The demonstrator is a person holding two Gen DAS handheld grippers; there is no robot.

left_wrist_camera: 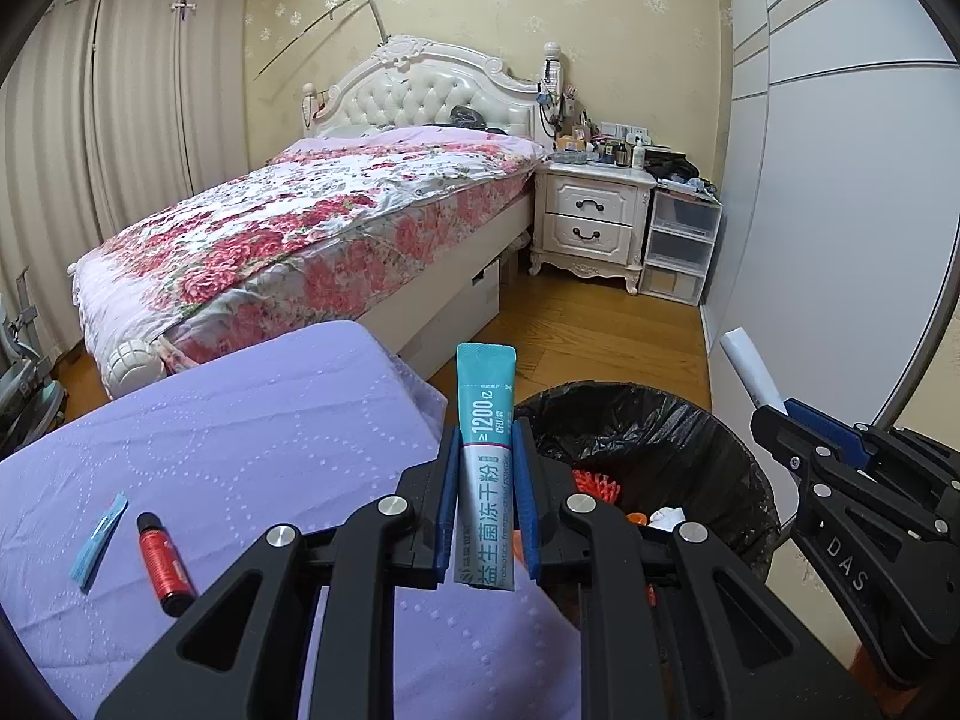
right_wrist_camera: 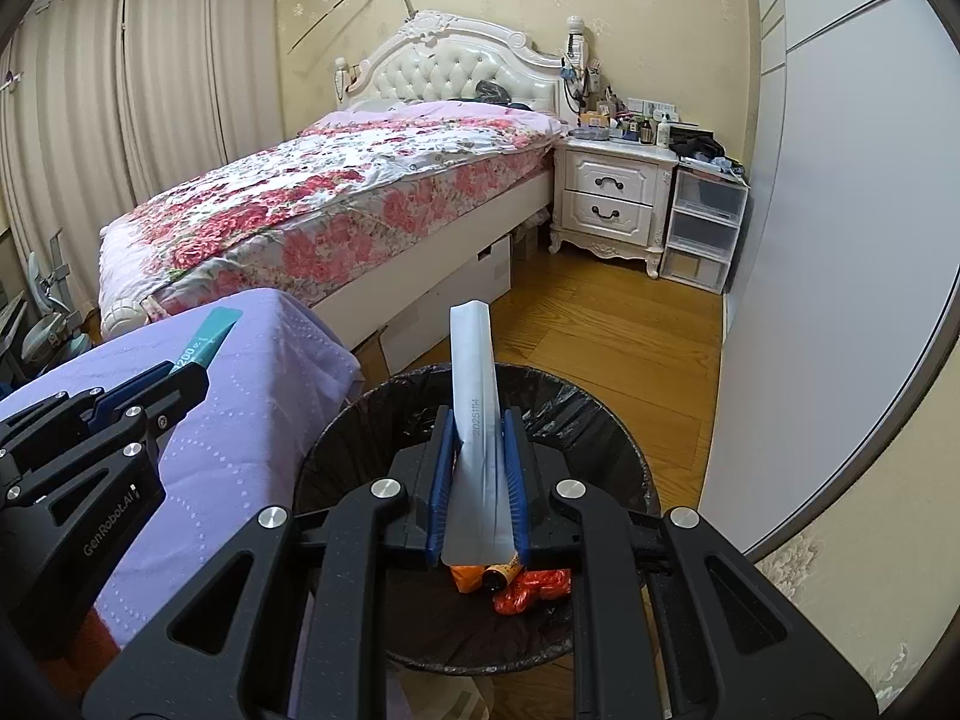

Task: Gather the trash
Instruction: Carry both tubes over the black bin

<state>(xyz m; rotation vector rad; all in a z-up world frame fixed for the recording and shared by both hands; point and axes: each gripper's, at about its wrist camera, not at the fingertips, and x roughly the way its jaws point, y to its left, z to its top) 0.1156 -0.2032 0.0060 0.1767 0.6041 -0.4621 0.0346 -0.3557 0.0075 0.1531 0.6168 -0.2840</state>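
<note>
Right wrist view has the right gripper [right_wrist_camera: 477, 468] clamping a white foil sachet [right_wrist_camera: 474, 396] over the black-lined round bin [right_wrist_camera: 606, 420], the left gripper [left_wrist_camera: 486, 480] pinching a teal powder stick [left_wrist_camera: 487, 450] beside it, while a red vial [left_wrist_camera: 165, 564] and a blue wrapper [left_wrist_camera: 99, 540] await on the lilac quilted cloth [left_wrist_camera: 240, 420].

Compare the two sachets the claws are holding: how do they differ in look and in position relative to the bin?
The teal sachet in the left claw shows its printed face; the white sachet in the right claw shows a plain side with a date code. The teal one is beside the trash bin, over the purple cover; the white one is above the bin. Both are gripped, pointing forward.
</note>
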